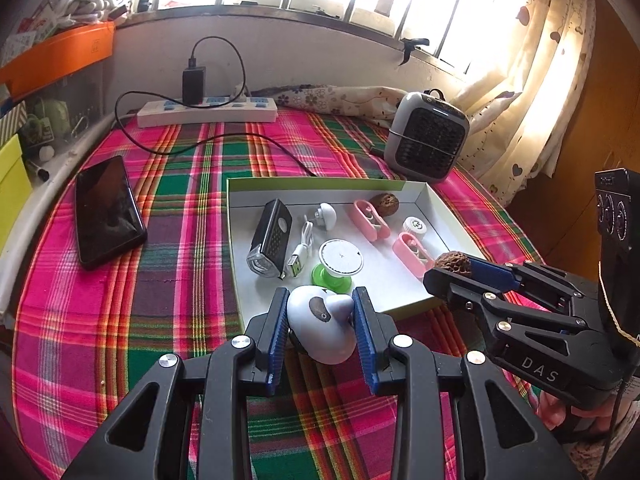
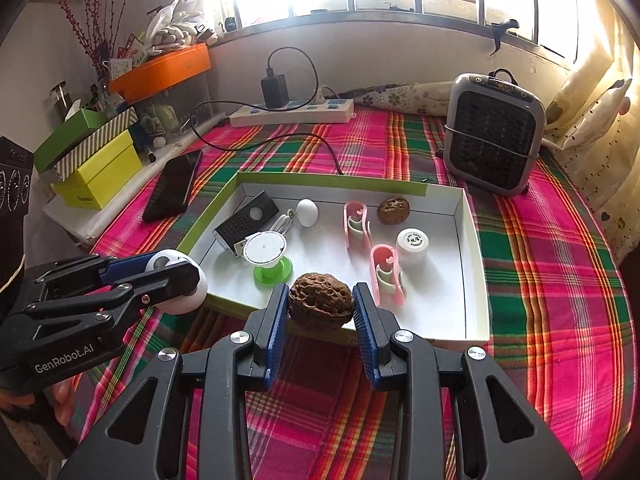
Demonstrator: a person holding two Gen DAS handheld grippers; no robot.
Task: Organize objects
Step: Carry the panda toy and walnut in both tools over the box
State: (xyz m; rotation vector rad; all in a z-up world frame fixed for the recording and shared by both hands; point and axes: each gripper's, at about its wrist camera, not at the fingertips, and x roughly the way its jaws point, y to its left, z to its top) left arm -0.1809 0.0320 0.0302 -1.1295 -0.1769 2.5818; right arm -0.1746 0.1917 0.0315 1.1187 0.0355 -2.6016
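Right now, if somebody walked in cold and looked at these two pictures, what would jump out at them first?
Probably the bright pink and green plaid cloth covering the whole surface. Then the two loads in front: the right gripper clamps a wrinkled brown walnut over the near edge of the white tray, and the left gripper holds a white rounded gadget just short of it.
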